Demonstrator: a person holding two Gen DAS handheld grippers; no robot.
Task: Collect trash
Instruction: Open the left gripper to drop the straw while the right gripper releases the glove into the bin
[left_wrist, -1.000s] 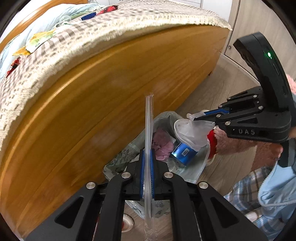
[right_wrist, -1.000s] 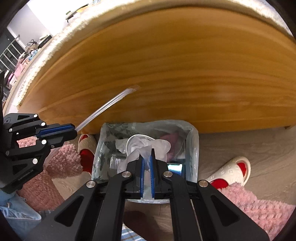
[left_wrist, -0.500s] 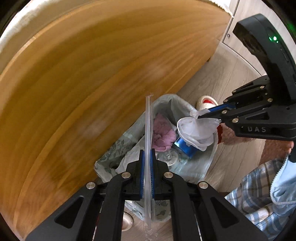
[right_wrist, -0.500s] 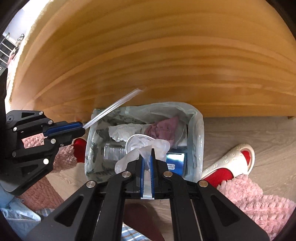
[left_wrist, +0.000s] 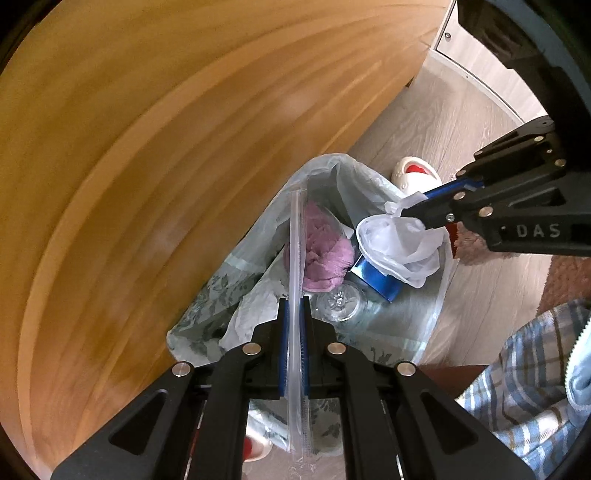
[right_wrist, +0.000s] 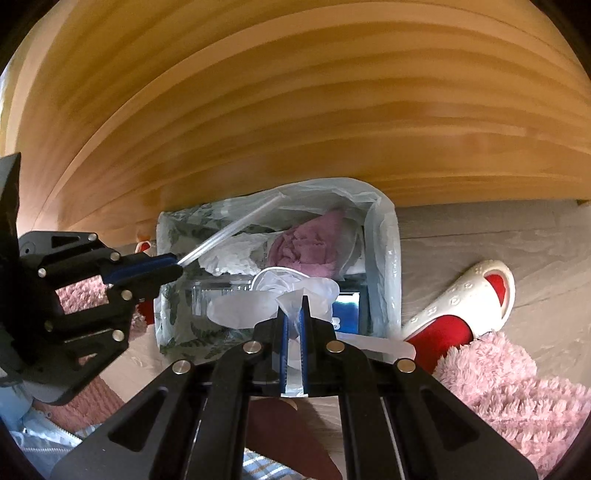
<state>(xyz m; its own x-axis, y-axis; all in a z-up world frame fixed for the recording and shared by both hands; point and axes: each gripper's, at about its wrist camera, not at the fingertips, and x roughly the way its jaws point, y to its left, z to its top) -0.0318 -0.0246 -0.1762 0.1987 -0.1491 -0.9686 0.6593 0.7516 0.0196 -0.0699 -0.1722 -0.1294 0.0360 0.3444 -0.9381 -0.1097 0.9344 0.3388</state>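
1. On the black side of my right gripper (left_wrist: 415, 212), seen from my left wrist view, I read the raised letters "DAS".
2. A blue box (right_wrist: 347, 312) in the trash bin (right_wrist: 391, 258), just beyond my right gripper's tips, carries white print too small and hidden to read.

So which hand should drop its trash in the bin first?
Probably right. The right gripper holds the crumpled white plastic directly over the trash bin. The left gripper's long clear wrapper reaches toward the rim.
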